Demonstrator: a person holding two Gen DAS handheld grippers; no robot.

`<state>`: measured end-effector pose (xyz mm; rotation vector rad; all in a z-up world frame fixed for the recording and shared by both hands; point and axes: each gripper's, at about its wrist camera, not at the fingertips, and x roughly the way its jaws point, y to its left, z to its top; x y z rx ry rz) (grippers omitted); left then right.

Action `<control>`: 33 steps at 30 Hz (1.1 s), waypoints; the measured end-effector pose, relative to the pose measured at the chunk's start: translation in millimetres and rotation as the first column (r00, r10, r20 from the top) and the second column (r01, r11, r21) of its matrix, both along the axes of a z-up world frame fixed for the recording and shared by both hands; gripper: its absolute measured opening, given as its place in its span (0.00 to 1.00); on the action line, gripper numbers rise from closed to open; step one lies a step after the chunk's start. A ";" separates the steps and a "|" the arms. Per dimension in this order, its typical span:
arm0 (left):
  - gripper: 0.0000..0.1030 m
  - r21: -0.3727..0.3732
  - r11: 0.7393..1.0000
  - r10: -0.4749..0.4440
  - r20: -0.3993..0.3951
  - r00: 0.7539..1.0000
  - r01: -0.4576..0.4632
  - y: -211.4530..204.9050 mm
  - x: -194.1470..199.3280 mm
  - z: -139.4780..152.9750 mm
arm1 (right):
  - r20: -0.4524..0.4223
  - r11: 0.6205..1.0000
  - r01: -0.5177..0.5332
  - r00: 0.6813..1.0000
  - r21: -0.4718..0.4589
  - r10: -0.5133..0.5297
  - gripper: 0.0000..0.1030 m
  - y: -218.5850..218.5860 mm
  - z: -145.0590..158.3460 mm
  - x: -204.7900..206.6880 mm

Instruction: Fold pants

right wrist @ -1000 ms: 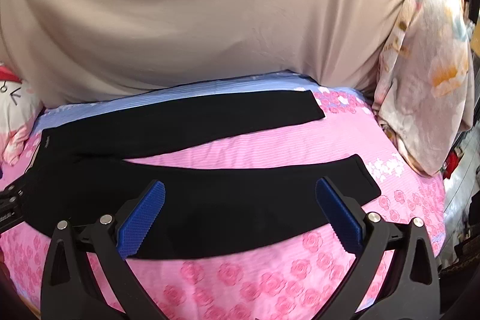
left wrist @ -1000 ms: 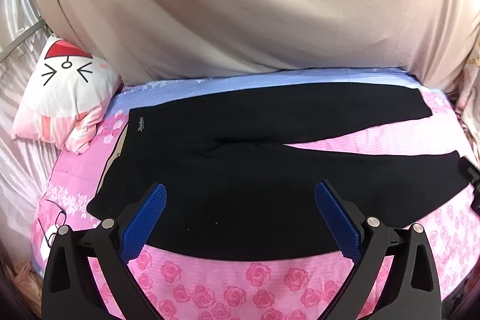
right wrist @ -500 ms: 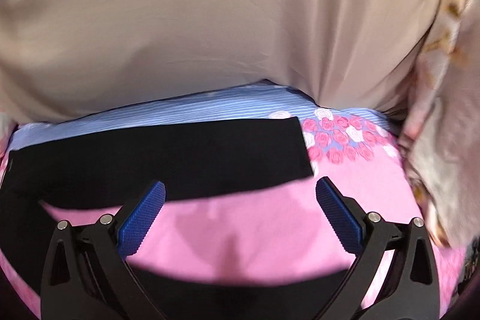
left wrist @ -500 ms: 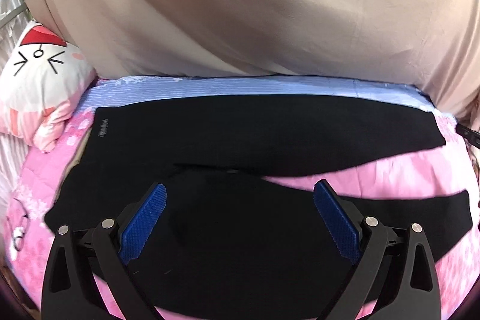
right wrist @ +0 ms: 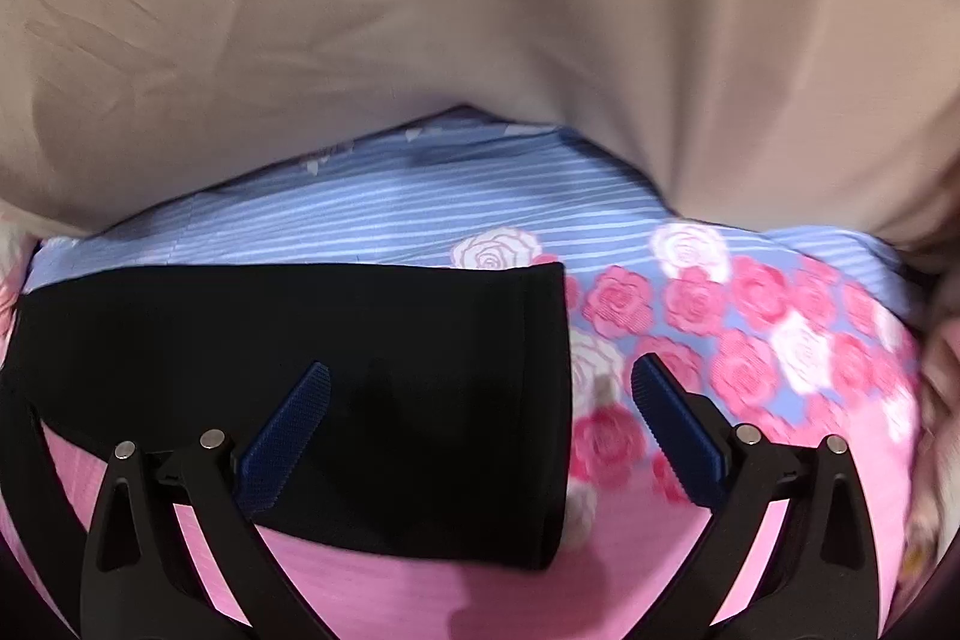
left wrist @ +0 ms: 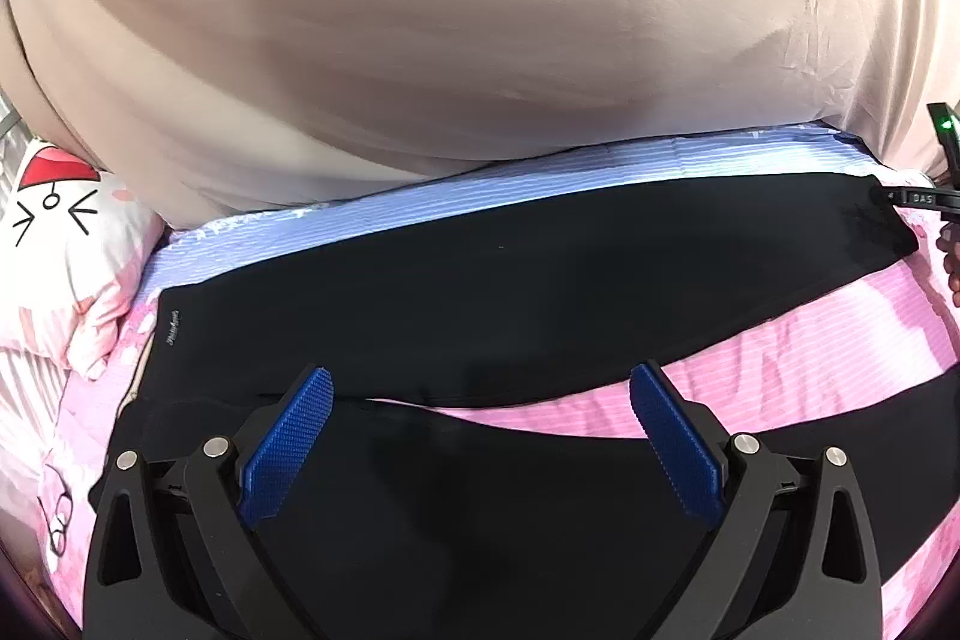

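Note:
Black pants point(left wrist: 510, 292) lie flat on the pink rose bedsheet point(left wrist: 810, 340), waist at the left, both legs spread out to the right. My left gripper point(left wrist: 480, 400) is open and empty, hovering over the crotch where the legs split. My right gripper point(right wrist: 480, 400) is open and empty, low over the cuff end of the far leg point(right wrist: 360, 370); the cuff edge lies between its blue pads point(right wrist: 288, 436). The right gripper's body also shows at the right edge of the left wrist view point(left wrist: 924, 196).
A beige curtain or sheet point(left wrist: 480, 40) hangs along the far side of the bed. A white cartoon-face pillow point(left wrist: 60, 244) lies at the left. A blue striped band point(right wrist: 390, 208) of the sheet runs along the far edge.
Both grippers have moved forward and lower over the bed. The left went from the near leg to the crotch; the right went from the near leg to the far leg's cuff.

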<state>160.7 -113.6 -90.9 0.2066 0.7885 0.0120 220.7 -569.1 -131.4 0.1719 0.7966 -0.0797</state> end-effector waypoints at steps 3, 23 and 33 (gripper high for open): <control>0.95 -0.014 1.000 0.007 -0.009 1.000 -0.008 -5.7 3.1 -2.4 | -0.027 0.998 -0.033 0.999 0.054 0.034 0.85 -10.2 -8.1 10.4; 0.95 0.028 0.958 0.288 -0.045 0.957 -0.287 167.0 49.7 -13.1 | 0.002 1.000 0.004 1.000 -0.024 -0.004 0.11 7.8 12.4 7.7; 0.93 0.004 0.941 0.337 -0.063 0.939 -0.338 382.4 143.2 -16.9 | -0.018 0.994 0.091 0.996 -0.054 -0.092 0.11 25.9 16.5 22.4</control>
